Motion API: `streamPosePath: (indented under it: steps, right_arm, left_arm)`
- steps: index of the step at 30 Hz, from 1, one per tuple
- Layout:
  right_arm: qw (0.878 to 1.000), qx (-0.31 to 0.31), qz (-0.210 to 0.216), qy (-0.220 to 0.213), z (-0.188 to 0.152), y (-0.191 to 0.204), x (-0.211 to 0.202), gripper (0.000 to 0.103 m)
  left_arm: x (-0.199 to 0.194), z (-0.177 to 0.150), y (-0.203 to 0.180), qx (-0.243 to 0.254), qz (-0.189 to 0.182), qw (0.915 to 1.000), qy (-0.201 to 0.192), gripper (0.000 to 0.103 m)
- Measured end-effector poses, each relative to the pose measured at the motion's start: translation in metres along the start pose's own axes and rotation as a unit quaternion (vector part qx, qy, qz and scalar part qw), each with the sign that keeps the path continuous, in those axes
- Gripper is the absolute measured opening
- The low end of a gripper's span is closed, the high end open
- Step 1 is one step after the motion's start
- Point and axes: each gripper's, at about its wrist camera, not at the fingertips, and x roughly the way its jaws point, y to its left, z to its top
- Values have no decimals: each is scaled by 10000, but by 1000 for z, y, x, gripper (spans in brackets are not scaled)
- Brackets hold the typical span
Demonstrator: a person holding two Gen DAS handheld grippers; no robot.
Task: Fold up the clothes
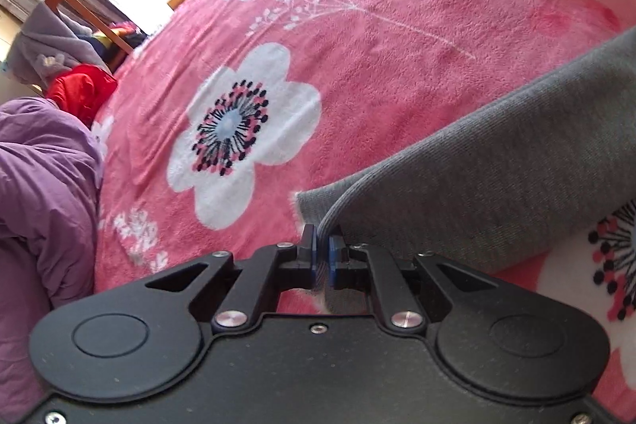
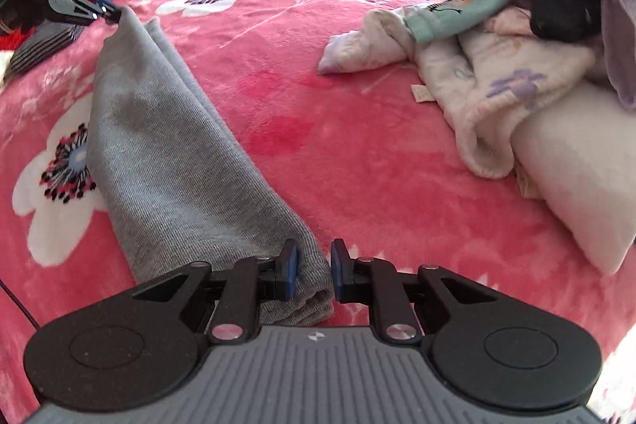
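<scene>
On the pink flowered blanket, left claw pinched tight on grey cloth, right claw narrowly parted around its other end.

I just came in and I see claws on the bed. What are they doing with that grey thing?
A person is folding clothes on the pink flowered blanket with a gripper in each hand. The left gripper pinches one end of the grey garment, and the right gripper holds the other end, so it stretches between them, already folded lengthwise. A heap of unfolded clothes waits nearby.
</scene>
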Motion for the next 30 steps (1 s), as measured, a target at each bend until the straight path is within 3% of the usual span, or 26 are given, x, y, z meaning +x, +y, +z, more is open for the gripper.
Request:
streamPosePath:
  steps: [4, 5, 7, 8, 12, 14, 15, 16, 17, 20, 25, 26, 30]
  right_arm:
    - [9998, 192, 3, -82, -5, -5, 1, 19]
    - [9997, 243, 2, -99, -6, -6, 2, 19]
    - [9994, 314, -70, -116, -8, -6, 4, 19]
    - [9992, 339, -159, -145, -8, -5, 4, 20]
    - [9972, 506, -429, -356, -12, 0, -1, 33]
    - [9956, 643, -482, -472, -15, 1, -7, 34]
    - [9950, 674, -494, -546, -17, 4, -11, 34]
    - [9943, 705, -505, -621, -19, 6, -16, 34]
    - [9938, 751, -478, -667, -22, 8, -20, 34]
    - [9917, 877, -456, -824, -30, 14, -29, 36]
    - [9872, 1252, -359, -921, -39, 17, -29, 36]
    - [9863, 1305, -353, -948, -41, 17, -28, 36]
    - [9854, 1280, -463, -1024, -45, 25, -26, 36]
  left_arm:
    - [16, 4, 3, -230, -77, 9997, 60, 8]
    - [19, 4, 3, -327, 26, 9995, 20, 11]
    - [22, 1, 4, -571, 357, 9977, -108, 26]
    - [21, -3, 7, -797, 539, 9952, -180, 26]
    - [-1, -29, 18, -1824, 1036, 9759, -604, 26]
    - [-19, -49, 21, -2474, 847, 9614, -857, 26]
    - [-28, -60, 23, -2802, 730, 9521, -982, 26]
    - [-31, -73, 25, -3275, 440, 9376, -1079, 26]
    - [-32, -86, 28, -3772, 106, 9187, -1165, 26]
    - [-23, -122, 31, -5071, -828, 8492, -1222, 31]
    - [2, -140, 21, -6182, -1631, 7570, -1348, 32]
    - [5, -140, 20, -6308, -1715, 7434, -1417, 32]
    - [1, -135, 20, -6520, -1638, 7223, -1625, 32]
